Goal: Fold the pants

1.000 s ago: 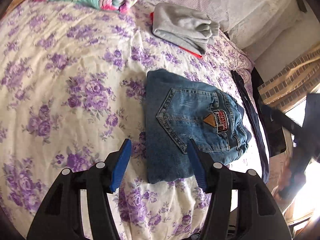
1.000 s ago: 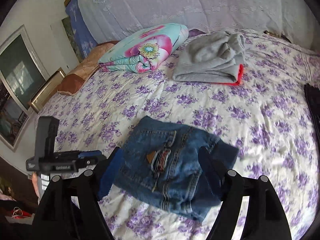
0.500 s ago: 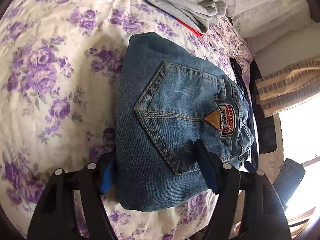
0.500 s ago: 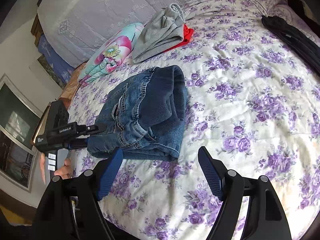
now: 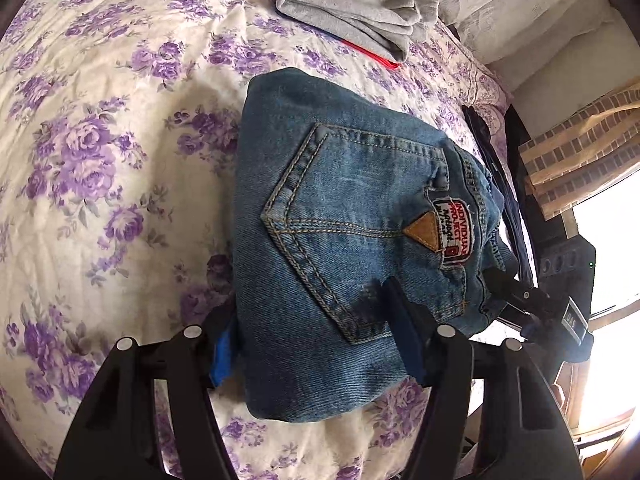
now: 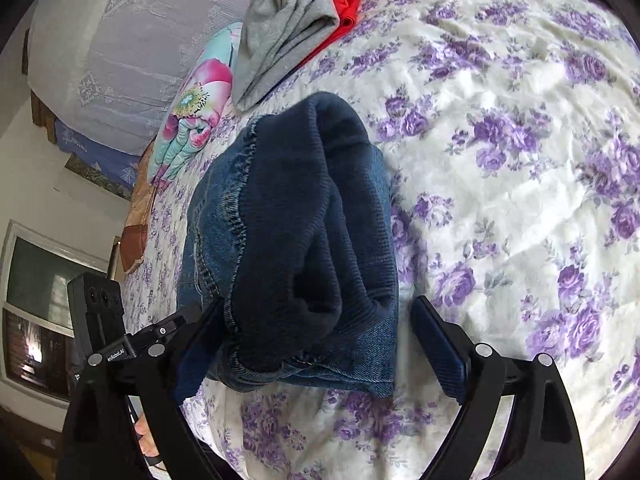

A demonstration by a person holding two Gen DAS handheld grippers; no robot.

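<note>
Jeans point(image 5: 360, 240), already folded down to a compact blue bundle, sit near the middle of the purple-flowered bedspread point(image 5: 100, 160), back pocket and patch facing up. A second ago both tools were hanging back with the bundle out ahead of them; now both have closed in on it from opposite ends. Left gripper point(image 5: 312, 344) straddles the near edge: jaws wide, one blue pad tucked against the side of the denim, the other lying on top by the pocket corner, not pinching. Right gripper point(image 6: 316, 340) comes in at the end where the dark knit waistband shows, jaws wide as well; its left pad is hidden behind the fabric, its right pad stands just beside the folded edge with bedspread showing between. Each tool appears in the other's view across the bundle. My reading: folding proper is done, and this is either a squaring-up of the stack or a two-ended lift to move it. Grey folded garment point(image 5: 352, 8) with something red under it lies well apart toward the headboard, floral pillow point(image 6: 192, 120) beside it.
</note>
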